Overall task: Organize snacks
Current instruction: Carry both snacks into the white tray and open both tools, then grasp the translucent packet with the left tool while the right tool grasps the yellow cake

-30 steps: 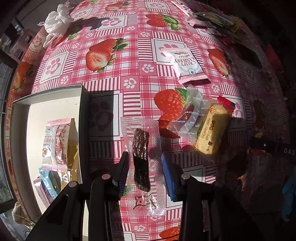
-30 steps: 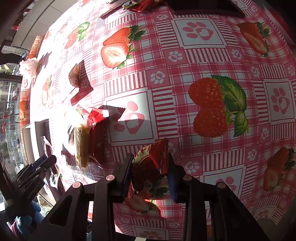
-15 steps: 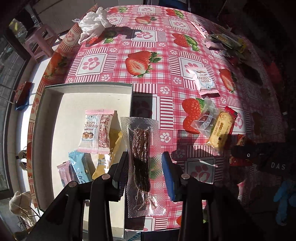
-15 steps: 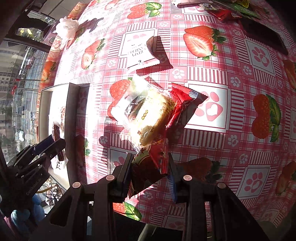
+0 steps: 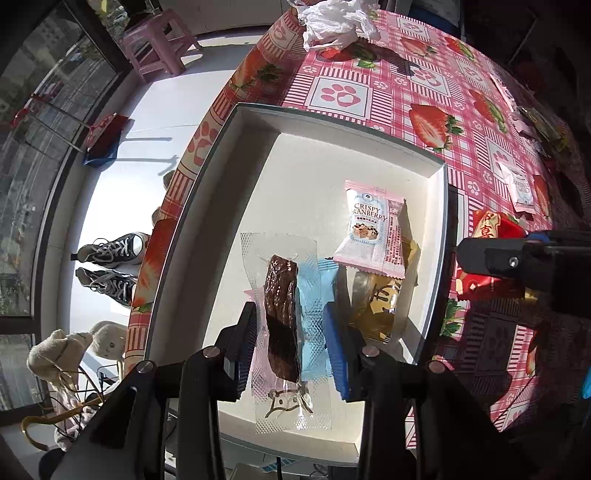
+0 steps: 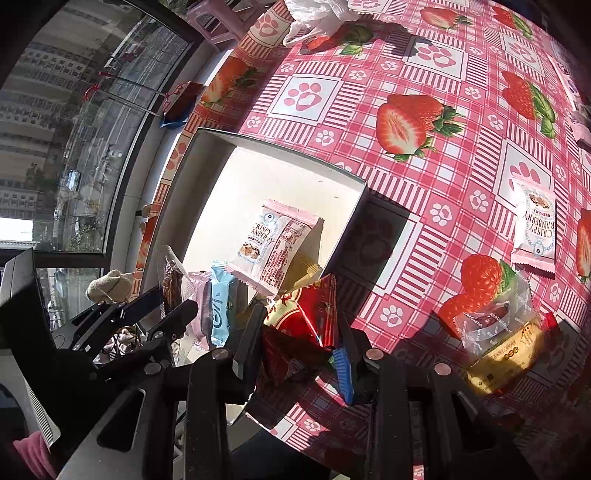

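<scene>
My left gripper is shut on a clear packet with a dark brown snack strip and holds it over the white box. The box holds a pink Crispy Cranberry packet, a blue packet and a yellow packet. My right gripper is shut on a red snack packet just right of the box's right wall. The left gripper with its strip shows at the left of the right wrist view.
On the strawberry tablecloth lie a second Crispy Cranberry packet, a clear-wrapped yellow biscuit and a crumpled white bag. The box sits at the table's edge; floor, shoes and a pink stool lie beyond.
My left gripper has carried the brown strip packet left from the tablecloth to over the box. My right gripper has moved left with the red packet, up to the box's right wall.
</scene>
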